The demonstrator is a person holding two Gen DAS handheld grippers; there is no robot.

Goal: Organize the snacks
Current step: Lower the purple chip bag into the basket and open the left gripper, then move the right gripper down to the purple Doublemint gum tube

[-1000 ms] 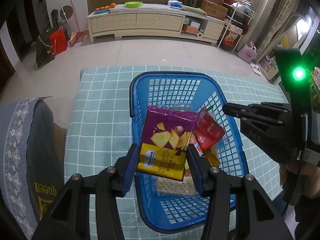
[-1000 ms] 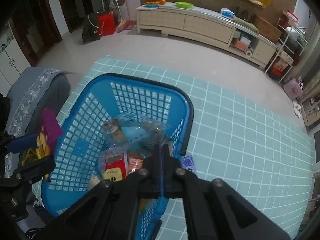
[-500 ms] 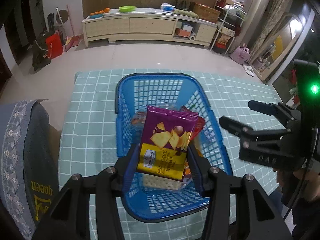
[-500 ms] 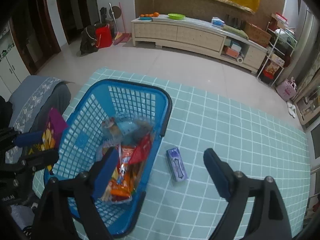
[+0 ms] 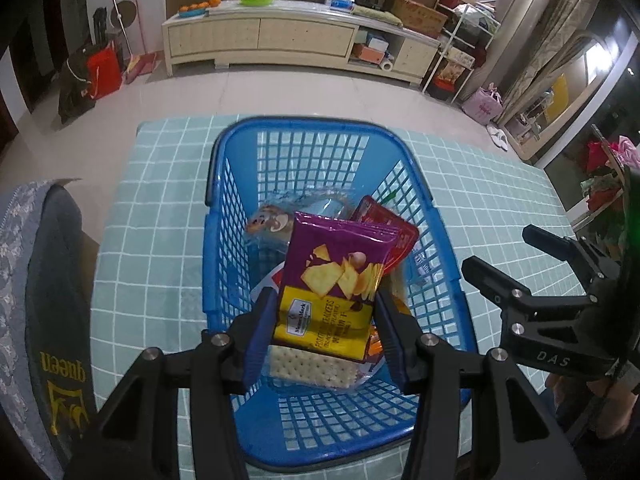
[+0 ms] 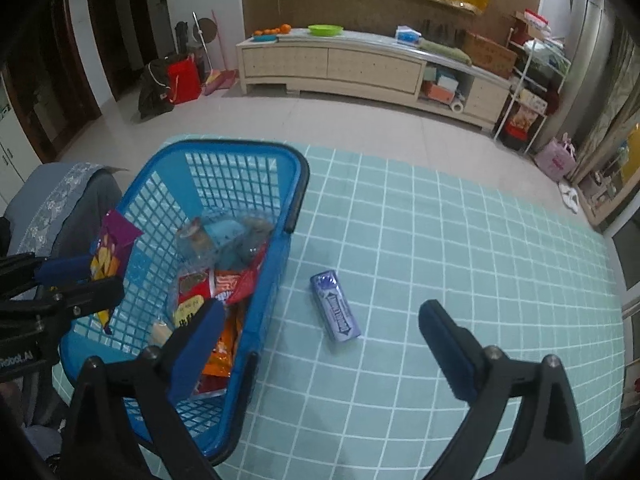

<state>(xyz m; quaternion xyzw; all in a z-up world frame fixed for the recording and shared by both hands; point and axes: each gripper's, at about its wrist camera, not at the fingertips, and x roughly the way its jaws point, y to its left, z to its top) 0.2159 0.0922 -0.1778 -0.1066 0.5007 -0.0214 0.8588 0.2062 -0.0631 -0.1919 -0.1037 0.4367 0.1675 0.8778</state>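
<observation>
1. Left wrist view: your left gripper has its jaws clamped on the lower edges of a purple-and-yellow foil packet of potato crackers, one blue pad on each side, and it holds the packet upright over the blue plastic lattice basket.
2. In the basket under the packet lie a clear-wrapped pack of pale square crackers, a red foil pouch and a clear bag with a cartoon print.
3. The basket stands on the table with the teal checked cloth. Your right gripper shows at the right edge, beside the basket's right rim.
4. Right wrist view: your right gripper has its jaws wide apart and opening, with nothing pressed between the pads.
5. A small purple rectangular pack of gum lies flat on the cloth just right of the basket, in the gap ahead of your open jaws, touching neither pad.
6. At the left edge your left gripper holds the purple packet over the basket's near-left corner.
</observation>
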